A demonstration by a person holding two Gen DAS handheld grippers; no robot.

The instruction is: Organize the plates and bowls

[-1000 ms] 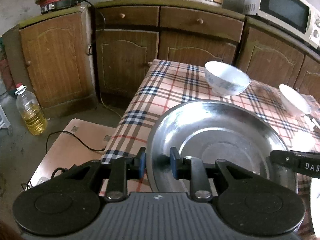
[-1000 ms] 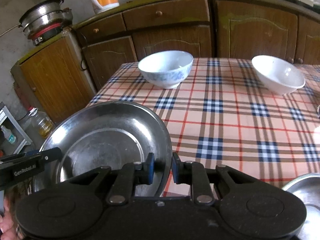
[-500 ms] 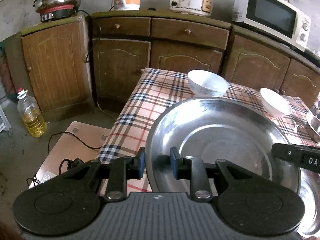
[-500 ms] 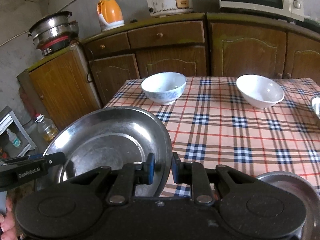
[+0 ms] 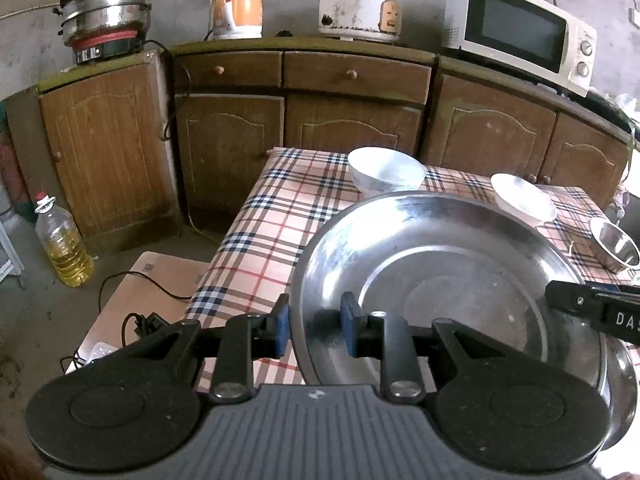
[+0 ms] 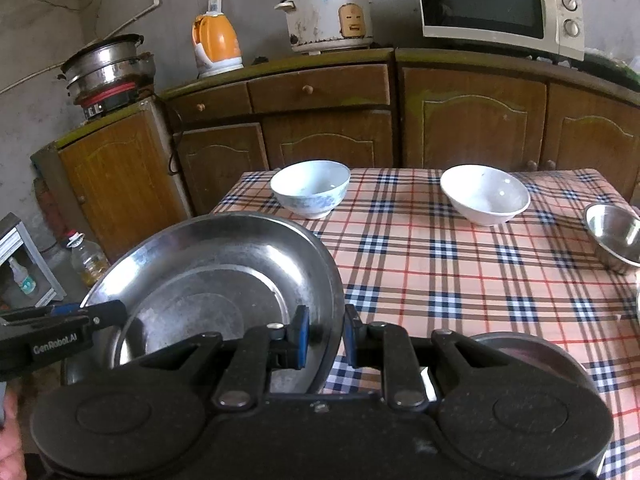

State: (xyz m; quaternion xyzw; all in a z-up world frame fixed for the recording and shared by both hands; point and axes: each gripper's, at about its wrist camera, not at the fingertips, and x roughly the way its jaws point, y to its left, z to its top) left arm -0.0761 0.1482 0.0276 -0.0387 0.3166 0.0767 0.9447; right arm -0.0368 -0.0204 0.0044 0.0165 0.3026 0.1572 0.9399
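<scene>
Aloft, steel plate (image 5: 448,280) between both claws

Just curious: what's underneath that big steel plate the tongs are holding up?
Under the big steel plate you can see the checked tablecloth and another steel plate's rim. The rest of that plate is covered.

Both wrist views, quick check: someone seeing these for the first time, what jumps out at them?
The big steel plate fills the foreground, held off the plaid table with the left claw and right claw each clamped on opposite sides of its rim. Beyond it, two white bowls stand apart on the far half of the cloth, and a small steel bowl sits at the right edge.
</scene>
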